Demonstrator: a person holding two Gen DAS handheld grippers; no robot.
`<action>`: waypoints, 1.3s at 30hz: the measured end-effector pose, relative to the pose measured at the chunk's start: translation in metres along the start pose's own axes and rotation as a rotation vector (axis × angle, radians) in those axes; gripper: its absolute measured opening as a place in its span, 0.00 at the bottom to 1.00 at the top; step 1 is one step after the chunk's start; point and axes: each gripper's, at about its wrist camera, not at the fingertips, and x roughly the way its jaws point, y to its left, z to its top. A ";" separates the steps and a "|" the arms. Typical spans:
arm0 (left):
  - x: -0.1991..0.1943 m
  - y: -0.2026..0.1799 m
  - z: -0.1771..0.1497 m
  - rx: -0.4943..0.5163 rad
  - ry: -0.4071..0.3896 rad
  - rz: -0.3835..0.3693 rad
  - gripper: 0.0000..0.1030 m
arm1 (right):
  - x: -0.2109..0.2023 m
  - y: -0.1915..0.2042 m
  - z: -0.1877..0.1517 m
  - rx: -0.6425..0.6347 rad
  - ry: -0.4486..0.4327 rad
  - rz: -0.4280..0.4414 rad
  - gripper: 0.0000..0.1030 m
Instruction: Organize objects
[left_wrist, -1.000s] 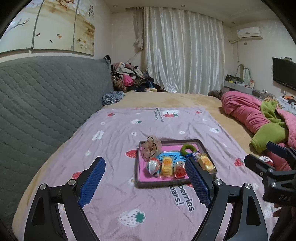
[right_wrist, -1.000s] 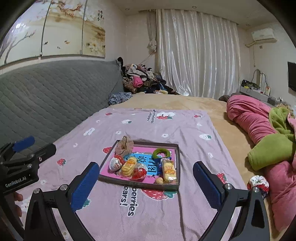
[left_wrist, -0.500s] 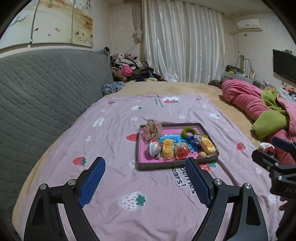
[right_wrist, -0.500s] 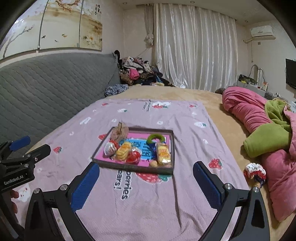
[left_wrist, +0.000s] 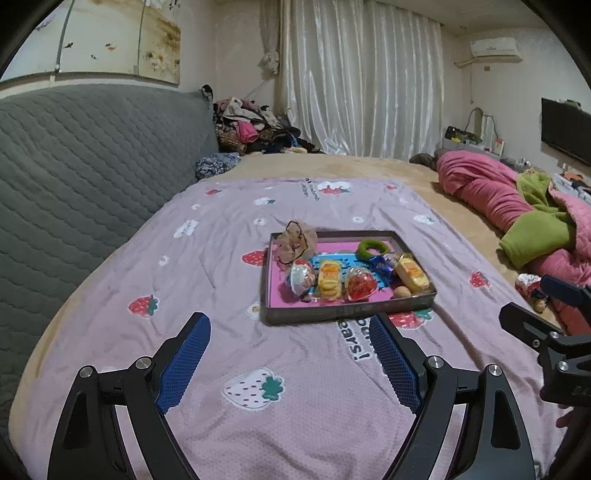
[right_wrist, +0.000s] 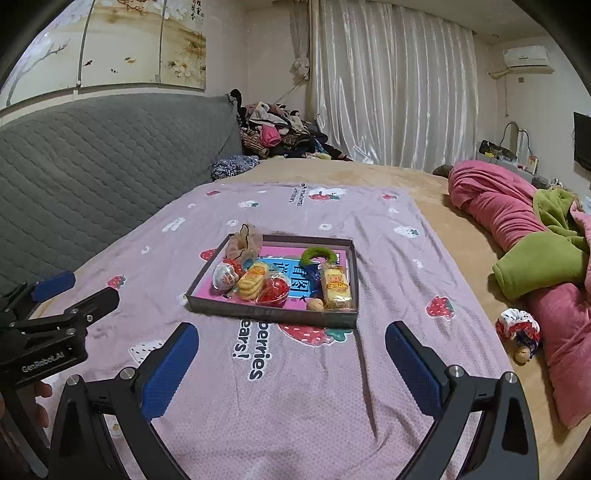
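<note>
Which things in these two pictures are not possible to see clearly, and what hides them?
- Blue printed panel on the floor of the shallow dark cardboard tray: snack packets cover most of its characters, right wrist view.
- Small blue foil wrapper: half hidden behind the yellow biscuit packet, left wrist view.
- Small red-white-blue cloth bundle: partly behind the right hand-held gripper, left wrist view.
- Packet labels: too small, both views.

A shallow dark tray sits on a pink strawberry-print blanket, holding wrapped snacks, a green ring and a walnut. The right gripper frames the foreground, its blue-padded jaws wide apart with nothing between them. The left gripper shows at the left edge.
</note>
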 end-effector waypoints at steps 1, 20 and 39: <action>0.002 0.000 -0.002 0.001 -0.001 -0.001 0.86 | 0.001 0.001 -0.001 -0.005 0.001 0.000 0.99; 0.046 0.004 -0.039 0.018 0.071 -0.024 0.86 | 0.042 -0.011 -0.045 0.003 0.038 -0.075 0.99; 0.077 0.003 -0.062 -0.015 0.109 -0.040 0.86 | 0.068 -0.021 -0.066 0.046 0.090 -0.058 0.99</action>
